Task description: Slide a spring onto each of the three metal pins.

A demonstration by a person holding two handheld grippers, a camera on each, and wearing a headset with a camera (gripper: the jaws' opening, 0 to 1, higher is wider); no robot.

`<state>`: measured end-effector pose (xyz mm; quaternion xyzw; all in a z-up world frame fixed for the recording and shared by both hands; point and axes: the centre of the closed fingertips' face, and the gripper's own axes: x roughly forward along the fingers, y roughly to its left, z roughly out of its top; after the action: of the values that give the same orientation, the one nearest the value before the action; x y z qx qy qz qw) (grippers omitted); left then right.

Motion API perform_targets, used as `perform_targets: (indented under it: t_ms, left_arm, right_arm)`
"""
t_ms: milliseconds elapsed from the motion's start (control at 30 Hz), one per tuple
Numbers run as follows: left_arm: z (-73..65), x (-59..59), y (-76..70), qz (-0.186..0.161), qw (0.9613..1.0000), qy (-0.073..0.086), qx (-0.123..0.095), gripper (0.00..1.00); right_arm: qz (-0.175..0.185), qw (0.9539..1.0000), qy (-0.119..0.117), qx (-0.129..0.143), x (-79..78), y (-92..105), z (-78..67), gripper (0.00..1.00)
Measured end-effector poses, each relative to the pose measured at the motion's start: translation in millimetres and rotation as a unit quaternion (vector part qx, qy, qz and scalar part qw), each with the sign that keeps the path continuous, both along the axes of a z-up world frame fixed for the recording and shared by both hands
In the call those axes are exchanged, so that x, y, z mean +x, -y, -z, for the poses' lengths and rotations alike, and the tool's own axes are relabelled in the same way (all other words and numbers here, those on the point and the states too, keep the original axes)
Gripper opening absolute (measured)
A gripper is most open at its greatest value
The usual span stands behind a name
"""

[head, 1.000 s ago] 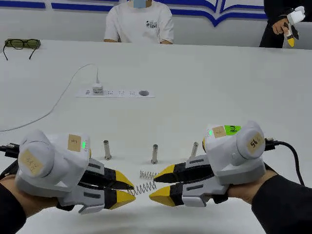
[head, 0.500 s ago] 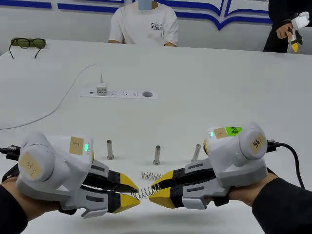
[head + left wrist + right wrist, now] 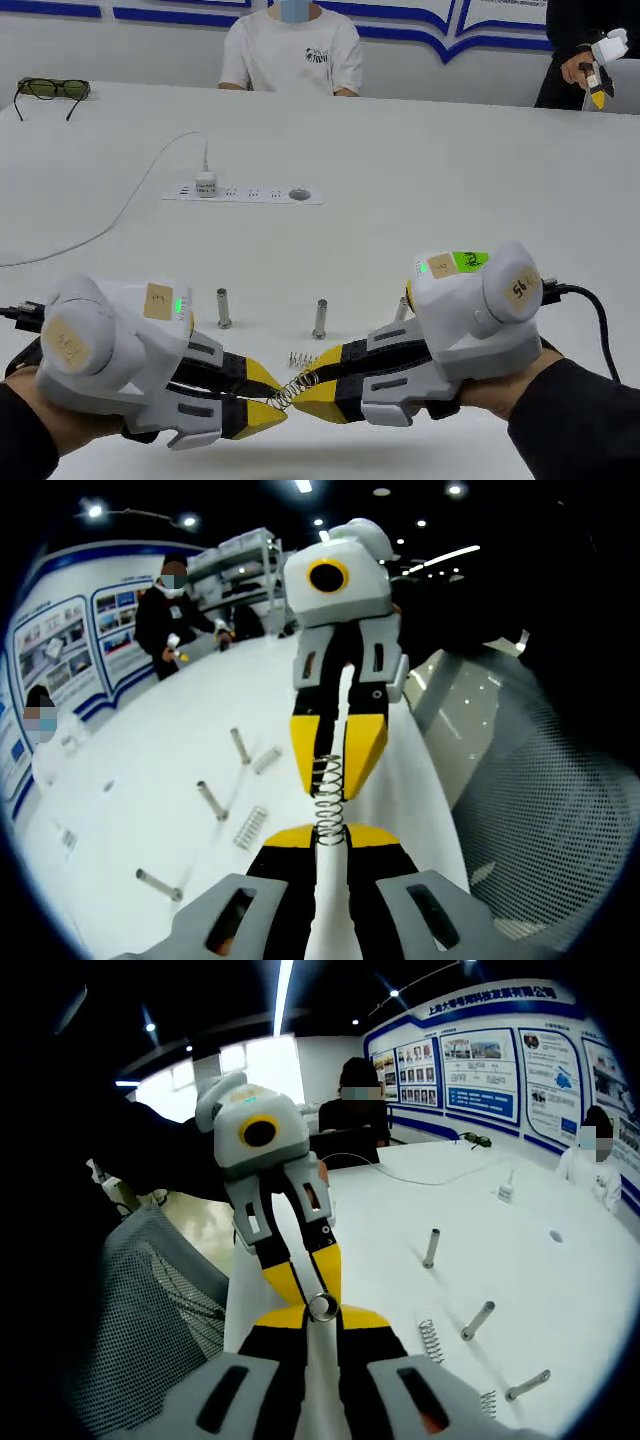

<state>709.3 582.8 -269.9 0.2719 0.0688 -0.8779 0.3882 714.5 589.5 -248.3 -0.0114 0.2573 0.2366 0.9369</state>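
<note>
A small coil spring (image 3: 290, 390) hangs in the air between the two grippers, above the table's near edge. My left gripper (image 3: 268, 398) is shut on one end of the spring (image 3: 328, 795). My right gripper (image 3: 308, 385) faces it tip to tip, and its jaws close around the other end, seen end-on as a ring (image 3: 322, 1307). Three metal pins stand upright in a row just beyond: left pin (image 3: 223, 307), middle pin (image 3: 320, 318), right pin (image 3: 402, 308). A second spring (image 3: 300, 358) lies on the table in front of the middle pin, and a third spring (image 3: 265, 760) lies nearby.
A white power strip (image 3: 240, 191) with a plugged-in charger and cable lies mid-table. Glasses (image 3: 50, 90) rest at the far left. A person in a white shirt (image 3: 290, 50) sits across the table; another person (image 3: 590, 50) at far right holds a gripper.
My right gripper has moved left and slightly down until its tips meet the free end of the spring held by my left gripper. The pins and loose springs have not moved.
</note>
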Motion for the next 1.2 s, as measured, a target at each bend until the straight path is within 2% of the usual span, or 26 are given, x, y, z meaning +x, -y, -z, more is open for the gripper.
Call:
perform_targets:
  t_ms: [233,1033,1200]
  left_arm:
    - [0.0,-1.6,0.3,-0.001,1.0,-0.005,0.001,0.1]
    - [-0.1,-4.7,-0.6,-0.008,0.9999,-0.005,0.004,0.1]
    - [-0.9,-4.9,-0.8,-0.013,0.9999,-0.011,0.003,0.1]
  right_arm:
    - [-0.003,1.0,0.004,-0.008,2.1,-1.9,-2.6,0.12]
    - [-0.013,0.9996,0.015,-0.02,8.3,-9.5,-8.5,0.12]
    - [-0.014,0.9996,0.014,-0.019,9.1,-10.0,-9.1,0.12]
